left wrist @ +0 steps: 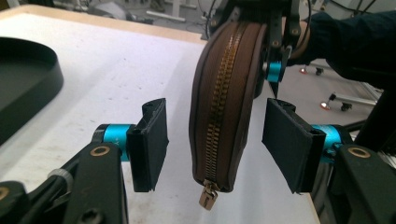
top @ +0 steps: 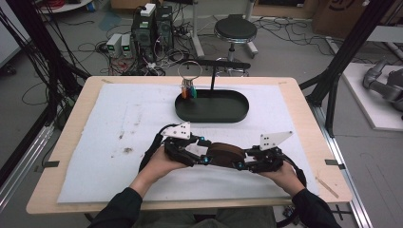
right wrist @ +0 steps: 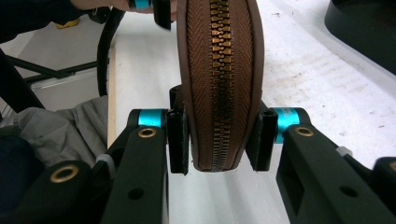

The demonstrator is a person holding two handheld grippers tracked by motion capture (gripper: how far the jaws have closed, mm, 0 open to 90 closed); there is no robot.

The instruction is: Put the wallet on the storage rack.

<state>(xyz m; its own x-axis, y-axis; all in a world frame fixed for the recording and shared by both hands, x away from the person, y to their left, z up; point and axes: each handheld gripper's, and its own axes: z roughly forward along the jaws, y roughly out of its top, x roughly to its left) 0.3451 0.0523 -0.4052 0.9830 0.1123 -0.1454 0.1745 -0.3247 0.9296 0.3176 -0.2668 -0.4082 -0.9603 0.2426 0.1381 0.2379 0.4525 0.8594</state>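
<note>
A brown zippered pouch (top: 225,154) is held just above the white mat, between both grippers, near the table's front. My right gripper (top: 240,164) is shut on the pouch's right end; in the right gripper view its pads (right wrist: 177,140) press both sides of the pouch (right wrist: 219,84), zipper facing up. My left gripper (top: 204,156) is open around the left end. In the left gripper view the pouch (left wrist: 224,107) hangs between the spread pads (left wrist: 149,144) without touching them, and the brass zipper pull (left wrist: 207,196) dangles at its near tip.
A black oval tray (top: 211,118) lies at the back middle of the white mat (top: 119,123), with a post, a wire ring and small coloured items (top: 188,90) at its left end. A stool (top: 235,31) and computers stand on the floor beyond the table.
</note>
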